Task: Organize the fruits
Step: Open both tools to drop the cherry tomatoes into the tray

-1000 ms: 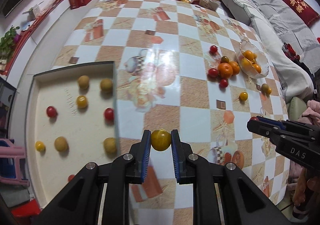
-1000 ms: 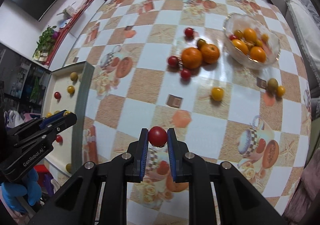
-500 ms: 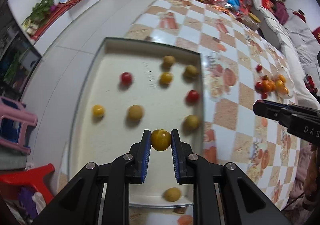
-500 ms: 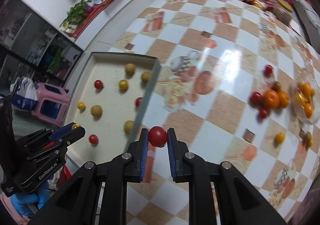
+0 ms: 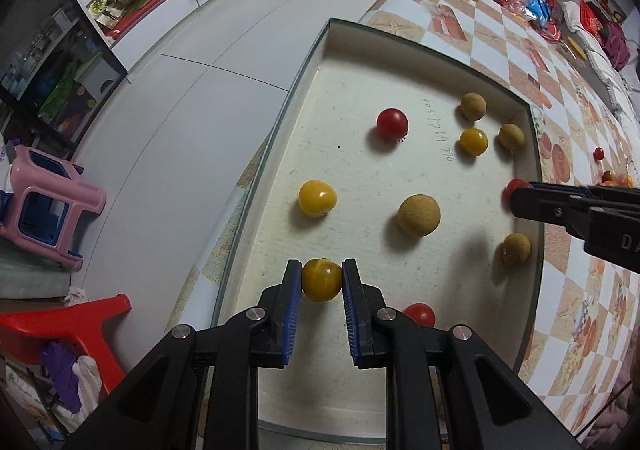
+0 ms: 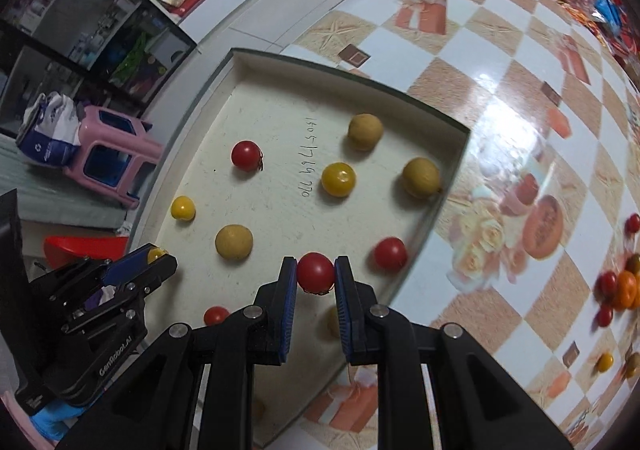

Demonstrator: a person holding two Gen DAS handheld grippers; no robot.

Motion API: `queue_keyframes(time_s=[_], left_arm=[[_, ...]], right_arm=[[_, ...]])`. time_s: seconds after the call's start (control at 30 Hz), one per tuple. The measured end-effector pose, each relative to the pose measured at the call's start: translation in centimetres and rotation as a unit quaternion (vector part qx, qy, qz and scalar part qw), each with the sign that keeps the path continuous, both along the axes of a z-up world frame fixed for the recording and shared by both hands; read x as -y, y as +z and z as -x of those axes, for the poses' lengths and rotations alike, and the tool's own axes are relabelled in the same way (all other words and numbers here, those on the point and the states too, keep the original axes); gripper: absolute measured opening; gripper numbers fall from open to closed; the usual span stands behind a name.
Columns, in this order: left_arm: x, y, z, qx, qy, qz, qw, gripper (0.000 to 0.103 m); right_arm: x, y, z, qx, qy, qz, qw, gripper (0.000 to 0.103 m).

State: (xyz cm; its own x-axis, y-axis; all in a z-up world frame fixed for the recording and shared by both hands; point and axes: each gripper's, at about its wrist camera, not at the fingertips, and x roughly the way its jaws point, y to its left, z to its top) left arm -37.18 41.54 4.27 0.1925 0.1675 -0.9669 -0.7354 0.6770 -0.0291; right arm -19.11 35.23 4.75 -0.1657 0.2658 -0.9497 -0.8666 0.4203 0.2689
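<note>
A yellow cherry tomato [image 5: 322, 280] is pinched between the pads of the left gripper [image 5: 322, 282] above the near part of a shallow cream tray [image 5: 400, 38]. A red cherry tomato [image 6: 315, 273] is clamped in the right gripper [image 6: 315, 274] over the same tray. Scattered inside the tray are seen red and yellow tomatoes and tan longans [image 5: 419, 215]. The tray is set on a checkered tabletop [image 6: 500, 62], where more fruit [image 6: 618, 286] is left at the right.

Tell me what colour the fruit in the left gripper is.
Yellow fruit, clearest in the left wrist view, pinched in the left gripper.
</note>
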Motion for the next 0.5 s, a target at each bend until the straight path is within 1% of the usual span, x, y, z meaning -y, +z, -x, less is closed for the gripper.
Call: queue_keyframes(time_s=[0.13,0.3,0.37,0.43,0.47,0.5], left_arm=[[0.7,-0.8,-0.9,-0.019,-0.023,-0.01,0.9995,0.021],[1.2,-1.7,-1.0,-0.032,-0.027,-0.002,0.9991,0.023],[1.3,-1.8,-1.0,-0.033,-0.029,-0.005,0.999,0.023],[1.3,-1.9,-1.1,-0.037,-0.03,-0.006,0.9988,0.024],[1.3,-1.8,-1.2,-0.041,-0.029,-0.011,0.9987,0.035],[1.2,-1.8,-1.1,-0.045,-0.026,-0.017,0.9985,0.069]], right_arm=[[-1.3,-1.6,0.4,0.009,0.012,0.025,1.0,0.021],[-2.3,-2.9,1.5,0.026,0.039,0.044,0.998,0.021],[-2.5,-3.2,1.8,0.034,0.048,0.051,0.997,0.021],[-2.8,-3.2,1.9,0.033,0.052,0.052,0.997,0.025],[-2.9,-3.2,1.9,0.029,0.055,0.052,0.997,0.033],[-3.1,-3.1,2.0,0.029,0.059,0.055,0.996,0.052]])
